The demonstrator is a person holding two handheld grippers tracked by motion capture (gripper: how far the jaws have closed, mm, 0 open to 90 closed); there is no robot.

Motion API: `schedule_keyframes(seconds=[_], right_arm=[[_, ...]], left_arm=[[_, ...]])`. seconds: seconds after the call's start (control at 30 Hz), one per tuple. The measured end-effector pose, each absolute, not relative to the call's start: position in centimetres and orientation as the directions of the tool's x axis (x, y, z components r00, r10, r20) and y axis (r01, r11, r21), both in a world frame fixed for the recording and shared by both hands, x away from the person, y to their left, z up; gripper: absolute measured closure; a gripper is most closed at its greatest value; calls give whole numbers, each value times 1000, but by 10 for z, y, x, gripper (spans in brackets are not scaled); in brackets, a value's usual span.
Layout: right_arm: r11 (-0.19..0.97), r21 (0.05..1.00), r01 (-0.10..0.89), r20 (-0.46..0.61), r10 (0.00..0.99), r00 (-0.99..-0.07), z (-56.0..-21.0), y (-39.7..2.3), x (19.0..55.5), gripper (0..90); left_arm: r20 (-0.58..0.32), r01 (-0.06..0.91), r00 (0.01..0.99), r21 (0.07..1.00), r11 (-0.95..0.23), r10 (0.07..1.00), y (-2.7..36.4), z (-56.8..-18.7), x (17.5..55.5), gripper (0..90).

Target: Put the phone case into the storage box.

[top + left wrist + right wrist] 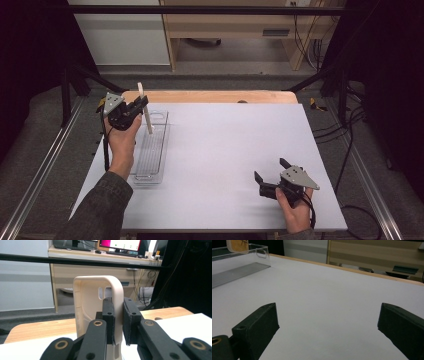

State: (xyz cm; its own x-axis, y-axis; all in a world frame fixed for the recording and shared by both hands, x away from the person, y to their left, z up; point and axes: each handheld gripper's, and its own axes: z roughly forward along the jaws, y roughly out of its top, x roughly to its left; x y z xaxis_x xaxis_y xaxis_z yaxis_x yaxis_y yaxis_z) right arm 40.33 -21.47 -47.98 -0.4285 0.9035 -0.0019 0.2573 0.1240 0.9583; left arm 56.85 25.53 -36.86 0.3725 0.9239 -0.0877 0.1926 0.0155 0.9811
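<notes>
black claws [141, 105], grey plates, olive sleeve [102, 210]

office-like lab: desk [105, 255] with monitor [120, 243], framed test table [225, 150]

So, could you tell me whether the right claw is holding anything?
No, the right claw stands wide open over the bare white table.

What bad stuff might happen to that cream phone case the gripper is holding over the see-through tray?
1. The left gripper pinches just one side edge of the phone case, so the case might twist or slip out.
2. The case stands upright above the clear tray; lowered crooked, it may catch the tray's rim or tip over.
3. The tray looks light and lies near the table's left edge, so a bump might push it.
</notes>
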Motion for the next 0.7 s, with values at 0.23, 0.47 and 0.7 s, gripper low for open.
schedule_keyframes(seconds=[0.23,0.47,0.7], right_arm=[[117,958,261,4,906,-423,-480,-217,403,32],[115,958,264,8,906,-424,-481,-218,404,32],[119,957,265,5,905,-426,-481,-218,404,32]], left_arm=[[-77,194,353,981,8,932,252,-370,584,810],[-82,199,327,980,16,941,254,-373,589,810],[-73,207,326,978,4,943,253,-377,592,810]])
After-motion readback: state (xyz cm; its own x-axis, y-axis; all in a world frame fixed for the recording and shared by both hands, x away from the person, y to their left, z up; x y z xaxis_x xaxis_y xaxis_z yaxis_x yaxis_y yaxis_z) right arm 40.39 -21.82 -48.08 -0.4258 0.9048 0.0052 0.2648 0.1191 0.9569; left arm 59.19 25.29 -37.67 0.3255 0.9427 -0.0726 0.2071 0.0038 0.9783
